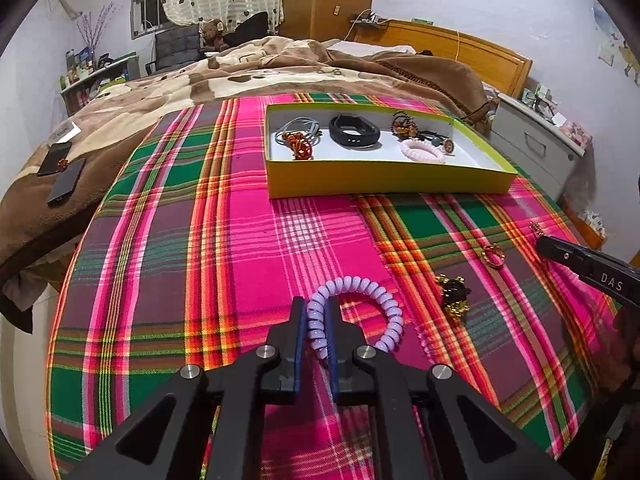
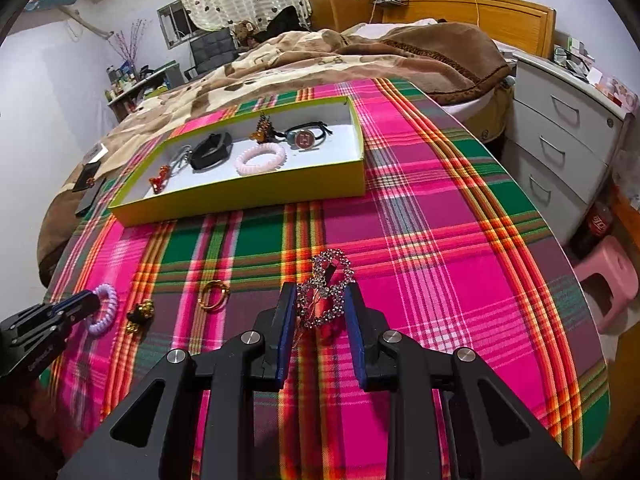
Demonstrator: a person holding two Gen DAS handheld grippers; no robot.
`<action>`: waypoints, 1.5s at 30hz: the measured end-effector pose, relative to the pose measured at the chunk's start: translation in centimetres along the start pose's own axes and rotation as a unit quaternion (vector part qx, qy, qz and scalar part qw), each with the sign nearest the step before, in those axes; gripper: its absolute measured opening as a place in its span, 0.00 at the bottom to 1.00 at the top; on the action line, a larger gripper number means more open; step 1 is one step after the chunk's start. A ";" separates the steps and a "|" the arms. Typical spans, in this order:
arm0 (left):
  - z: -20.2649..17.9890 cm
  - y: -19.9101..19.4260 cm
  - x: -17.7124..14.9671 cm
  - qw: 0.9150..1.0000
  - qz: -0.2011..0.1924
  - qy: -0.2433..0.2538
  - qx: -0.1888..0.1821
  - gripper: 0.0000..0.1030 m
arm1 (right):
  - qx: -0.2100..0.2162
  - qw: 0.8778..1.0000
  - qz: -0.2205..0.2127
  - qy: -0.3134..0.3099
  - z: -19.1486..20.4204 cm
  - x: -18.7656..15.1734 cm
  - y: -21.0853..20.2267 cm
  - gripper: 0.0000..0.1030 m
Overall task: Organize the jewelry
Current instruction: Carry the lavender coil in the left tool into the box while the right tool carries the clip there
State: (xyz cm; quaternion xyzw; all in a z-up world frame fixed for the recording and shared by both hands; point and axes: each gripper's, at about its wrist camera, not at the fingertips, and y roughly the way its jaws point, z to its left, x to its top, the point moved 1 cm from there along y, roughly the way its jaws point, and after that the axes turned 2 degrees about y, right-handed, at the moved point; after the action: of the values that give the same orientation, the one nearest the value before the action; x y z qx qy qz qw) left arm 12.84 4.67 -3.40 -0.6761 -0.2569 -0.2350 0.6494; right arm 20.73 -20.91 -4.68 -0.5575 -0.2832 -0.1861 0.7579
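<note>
Plaid-covered desk (image 1: 180, 260), w/ yellow-green tray (image 1: 388, 184) as landmark. Inside tray: black band (image 1: 354, 131), pink coil tie (image 2: 260, 159), other pieces sorted. Nearer than tray: left tool (image 1: 318, 322) clenched on lilac coil hair tie (image 1: 360, 304), pinching one side, prob. for transfer to tray. Right tool (image 2: 320, 312) brackets rhinestone hair clip (image 2: 326, 292); pads near, firm grasp cannot be told. Btwn tools: gold ring (image 2: 214, 295), black-gold ornament (image 2: 140, 314), loose; path to tray looks unobstructed.
</note>
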 end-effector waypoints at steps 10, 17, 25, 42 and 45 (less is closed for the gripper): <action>-0.1 -2.3 0.8 0.999 -0.041 -0.003 -0.017 0.08 | 0.019 1.000 -0.017 -0.007 0.5 0.4 -1.4 0.24; -0.3 -2.9 2.3 0.998 -0.057 0.002 -0.024 0.08 | 0.027 0.999 -0.028 -0.019 1.2 1.3 -2.1 0.24; -0.3 -2.8 4.8 0.996 -0.082 0.009 -0.022 0.08 | 0.030 0.998 -0.042 -0.044 2.2 3.2 -1.9 0.24; 0.2 1.0 10.6 0.995 -0.093 0.024 -0.022 0.08 | 0.019 0.997 -0.048 -0.059 2.0 9.1 2.0 0.24; 0.2 1.9 11.4 0.995 -0.094 0.025 -0.019 0.08 | 0.015 0.997 -0.044 -0.059 1.8 9.8 3.0 0.24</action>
State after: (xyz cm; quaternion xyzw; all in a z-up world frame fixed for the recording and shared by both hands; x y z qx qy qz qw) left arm 22.73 5.31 2.55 -0.6552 -0.2986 -0.3162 0.6177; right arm 29.71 -17.95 -0.24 -0.5430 -0.3548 -0.1821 0.7390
